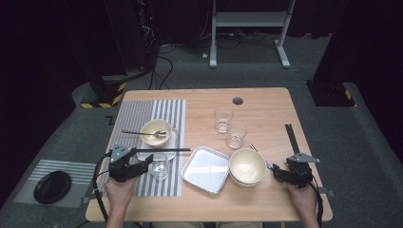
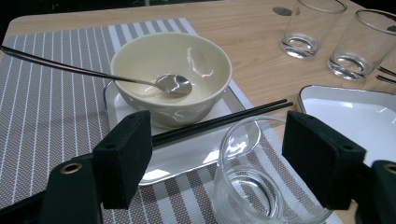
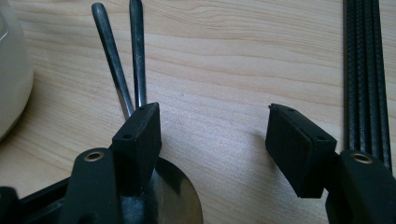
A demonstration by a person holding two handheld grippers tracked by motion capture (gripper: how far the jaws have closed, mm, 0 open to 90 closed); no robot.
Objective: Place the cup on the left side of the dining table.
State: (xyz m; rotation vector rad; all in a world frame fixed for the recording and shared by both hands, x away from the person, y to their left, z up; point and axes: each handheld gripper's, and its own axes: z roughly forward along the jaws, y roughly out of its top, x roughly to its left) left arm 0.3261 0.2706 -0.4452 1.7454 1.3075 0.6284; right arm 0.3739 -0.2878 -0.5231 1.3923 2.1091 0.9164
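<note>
Wooden desk (image 1: 266, 102) below me: my left tongs (image 2: 219, 158) stand released around the empty glass (image 2: 252, 182) on the striped mat (image 1: 142, 118); my right tongs (image 3: 212, 140) gape over bare wood, beside chopsticks (image 3: 123, 51).

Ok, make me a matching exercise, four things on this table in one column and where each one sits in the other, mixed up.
Things:
1. spoon
2. black chopsticks
3. nearest drinking glass
4. empty metal tray

Places:
A. between the open jaws of the left gripper
B. on bare wood beside the stacked bowls
C. inside the cream bowl on the striped placemat
D. lying across the small white tray in front of that bowl

Pairs: 1-C, 2-D, 3-A, 4-B
</note>
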